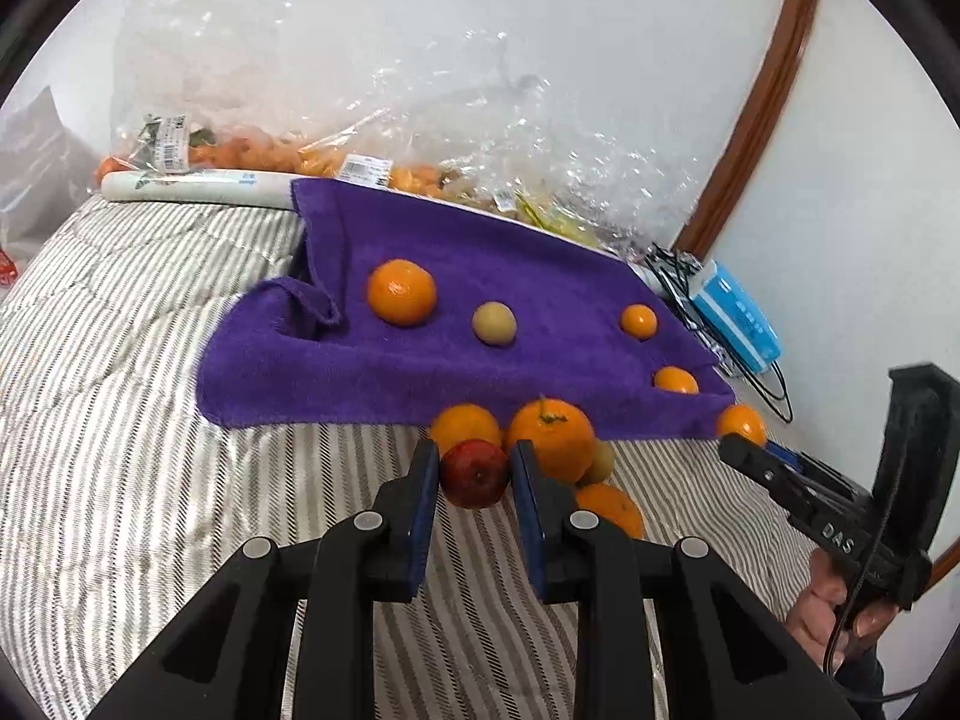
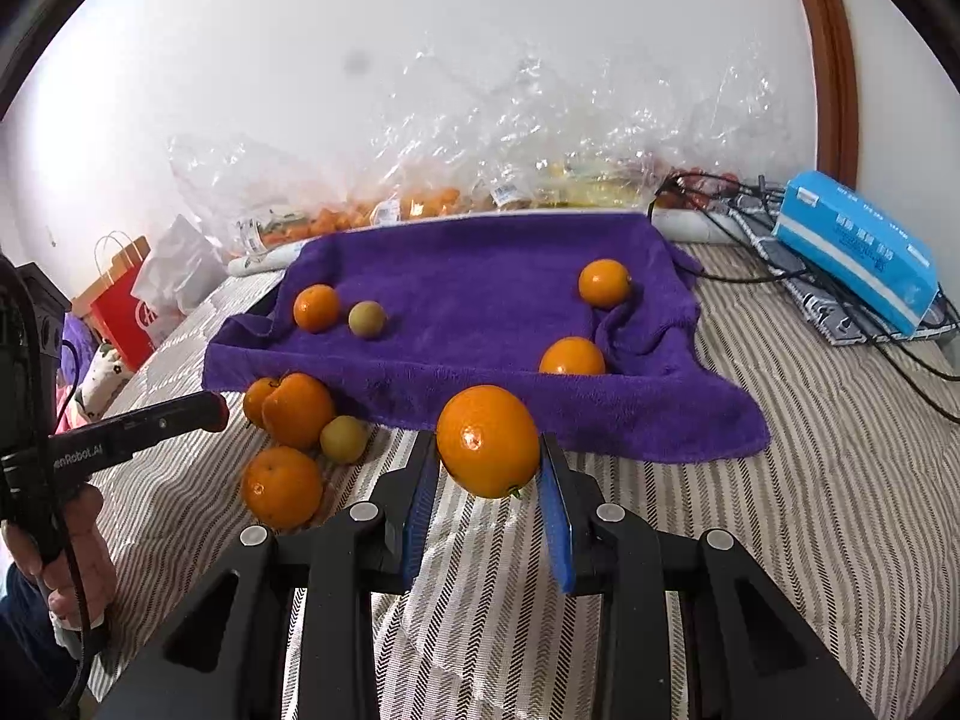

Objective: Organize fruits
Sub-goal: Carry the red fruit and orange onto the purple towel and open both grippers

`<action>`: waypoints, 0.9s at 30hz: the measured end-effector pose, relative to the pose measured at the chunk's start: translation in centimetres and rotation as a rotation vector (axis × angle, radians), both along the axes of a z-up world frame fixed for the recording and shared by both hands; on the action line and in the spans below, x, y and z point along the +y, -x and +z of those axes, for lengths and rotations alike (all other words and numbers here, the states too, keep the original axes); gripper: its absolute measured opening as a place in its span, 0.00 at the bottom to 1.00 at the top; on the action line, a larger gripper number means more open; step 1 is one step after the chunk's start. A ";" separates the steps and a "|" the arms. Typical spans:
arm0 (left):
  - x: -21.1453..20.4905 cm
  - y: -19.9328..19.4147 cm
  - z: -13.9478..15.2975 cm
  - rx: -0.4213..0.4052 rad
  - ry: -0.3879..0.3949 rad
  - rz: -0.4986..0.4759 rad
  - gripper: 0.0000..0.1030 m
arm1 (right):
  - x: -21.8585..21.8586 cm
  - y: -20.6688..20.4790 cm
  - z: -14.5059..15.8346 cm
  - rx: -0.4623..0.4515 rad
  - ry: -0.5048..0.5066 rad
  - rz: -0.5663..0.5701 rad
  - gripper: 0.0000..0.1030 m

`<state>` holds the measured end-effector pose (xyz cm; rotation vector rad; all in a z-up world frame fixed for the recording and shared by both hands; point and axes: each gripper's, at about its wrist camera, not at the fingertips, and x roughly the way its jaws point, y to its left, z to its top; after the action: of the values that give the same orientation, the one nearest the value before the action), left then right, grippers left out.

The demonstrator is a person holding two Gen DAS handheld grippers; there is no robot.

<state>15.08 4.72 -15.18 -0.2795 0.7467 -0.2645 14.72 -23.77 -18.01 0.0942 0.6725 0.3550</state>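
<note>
My left gripper [image 1: 474,455] is shut on a small red apple [image 1: 474,474], held just above the striped bedding. Behind the apple a heap of loose fruit lies on the bedding: oranges [image 1: 552,435] and a greenish fruit [image 1: 600,462]. My right gripper [image 2: 489,447] is shut on an orange [image 2: 487,441], lifted in front of the purple towel [image 2: 480,300]. On the towel rest three oranges [image 2: 316,307] and one greenish fruit [image 2: 367,318]. The left gripper [image 2: 207,411] shows at the left edge of the right wrist view, near the heap [image 2: 297,408].
Clear plastic bags of fruit [image 2: 420,198] line the wall behind the towel. A blue tissue pack [image 2: 858,249] and black cables [image 2: 750,204] lie at the right. A red paper bag [image 2: 123,300] stands at far left. A person's hand [image 1: 840,600] grips the right tool.
</note>
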 end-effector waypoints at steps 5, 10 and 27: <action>0.6 -0.5 1.3 -0.015 -0.005 0.019 0.23 | 1.0 0.1 1.1 -0.031 0.066 0.024 0.32; 0.8 -2.1 3.0 -0.044 -0.034 0.037 0.23 | 1.2 -0.7 3.5 -0.076 0.062 0.042 0.32; 1.3 -8.5 2.3 -0.066 -0.056 0.068 0.23 | -1.2 -9.0 3.6 -0.087 0.007 -0.007 0.32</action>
<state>23.62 6.06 -12.85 -0.2417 0.6773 -0.1874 23.69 -24.98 -14.46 0.0737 0.5871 0.3482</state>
